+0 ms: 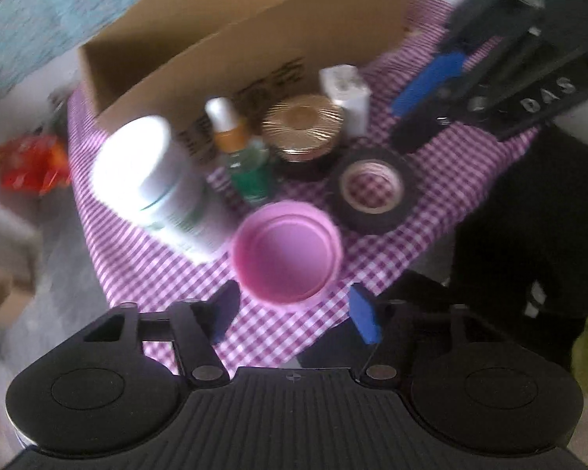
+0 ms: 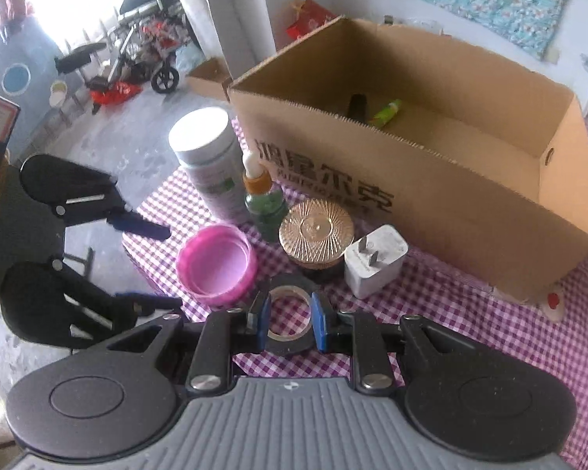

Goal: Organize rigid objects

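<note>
My left gripper (image 1: 294, 313) is open, its blue pads on either side of the near rim of an upturned pink lid (image 1: 286, 252) without touching it. It also shows at the left of the right wrist view as the left gripper (image 2: 156, 264) beside the pink lid (image 2: 215, 264). My right gripper (image 2: 291, 315) hovers over a black tape roll (image 2: 290, 284), jaws nearly shut with nothing between them. The tape roll (image 1: 372, 192) lies flat, the right gripper (image 1: 401, 125) just above its far edge. Behind stand a gold-lidded jar (image 2: 315, 231), a white charger (image 2: 374, 260), a green dropper bottle (image 2: 264, 203) and a white jar (image 2: 207, 156).
An open cardboard box (image 2: 450, 203) stands at the back of the purple checked cloth (image 2: 470, 333), holding a green tube (image 2: 388, 113) and a dark item. The table's edge runs close on the left, with floor, a red bag (image 1: 31, 164) and a wheelchair (image 2: 145, 39) beyond.
</note>
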`<state>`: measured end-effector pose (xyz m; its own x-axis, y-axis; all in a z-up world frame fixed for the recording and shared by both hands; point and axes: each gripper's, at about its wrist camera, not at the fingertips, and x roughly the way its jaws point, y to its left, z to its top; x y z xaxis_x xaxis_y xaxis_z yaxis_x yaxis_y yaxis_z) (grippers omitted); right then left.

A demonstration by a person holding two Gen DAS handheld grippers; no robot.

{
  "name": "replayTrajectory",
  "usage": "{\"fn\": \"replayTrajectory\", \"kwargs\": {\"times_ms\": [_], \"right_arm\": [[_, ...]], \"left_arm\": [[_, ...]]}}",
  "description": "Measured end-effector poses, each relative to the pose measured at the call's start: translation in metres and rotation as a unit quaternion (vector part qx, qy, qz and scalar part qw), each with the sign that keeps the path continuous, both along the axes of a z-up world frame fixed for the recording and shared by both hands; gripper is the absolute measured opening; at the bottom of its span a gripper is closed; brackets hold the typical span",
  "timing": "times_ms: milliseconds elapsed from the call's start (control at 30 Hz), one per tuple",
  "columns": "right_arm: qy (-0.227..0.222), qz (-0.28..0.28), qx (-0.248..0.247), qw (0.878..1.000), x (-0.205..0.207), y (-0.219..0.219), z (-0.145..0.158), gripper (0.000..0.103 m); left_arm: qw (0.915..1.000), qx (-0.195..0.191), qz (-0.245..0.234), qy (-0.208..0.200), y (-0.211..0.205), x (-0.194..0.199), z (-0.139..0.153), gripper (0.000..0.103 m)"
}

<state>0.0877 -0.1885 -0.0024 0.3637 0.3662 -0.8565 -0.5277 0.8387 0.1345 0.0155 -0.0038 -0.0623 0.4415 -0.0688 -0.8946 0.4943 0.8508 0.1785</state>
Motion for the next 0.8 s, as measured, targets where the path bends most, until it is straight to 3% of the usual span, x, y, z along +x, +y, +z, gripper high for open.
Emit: {"fn": "replayTrajectory", "kwargs": {"times_ms": [267, 467, 633, 800], "right_arm": [[0.019, -0.030, -0.025, 0.999, 0.008, -0.004, -0.016, 0.024], [0.028, -0.047, -0.018, 0.998, 0.012, -0.008, -0.021, 0.024], [0.039, -0.060, -0.010, 0.997, 0.017, -0.011, -0.030, 0.024], [0.045, -0.057, -0.009, 0.997, 0.021, -0.011, -0.034, 0.024]], "left_arm": [[0.9972, 0.019, -0.072, -0.011, 0.000, -0.001, -0.014, 0.066], [0.9963, 0.028, -0.080, -0.012, 0.002, -0.012, -0.017, 0.065], [0.9976, -0.014, -0.064, -0.022, -0.012, -0.019, -0.011, 0.064], [0.9958, -0.017, -0.086, -0.028, -0.045, -0.017, -0.019, 0.057]]}}
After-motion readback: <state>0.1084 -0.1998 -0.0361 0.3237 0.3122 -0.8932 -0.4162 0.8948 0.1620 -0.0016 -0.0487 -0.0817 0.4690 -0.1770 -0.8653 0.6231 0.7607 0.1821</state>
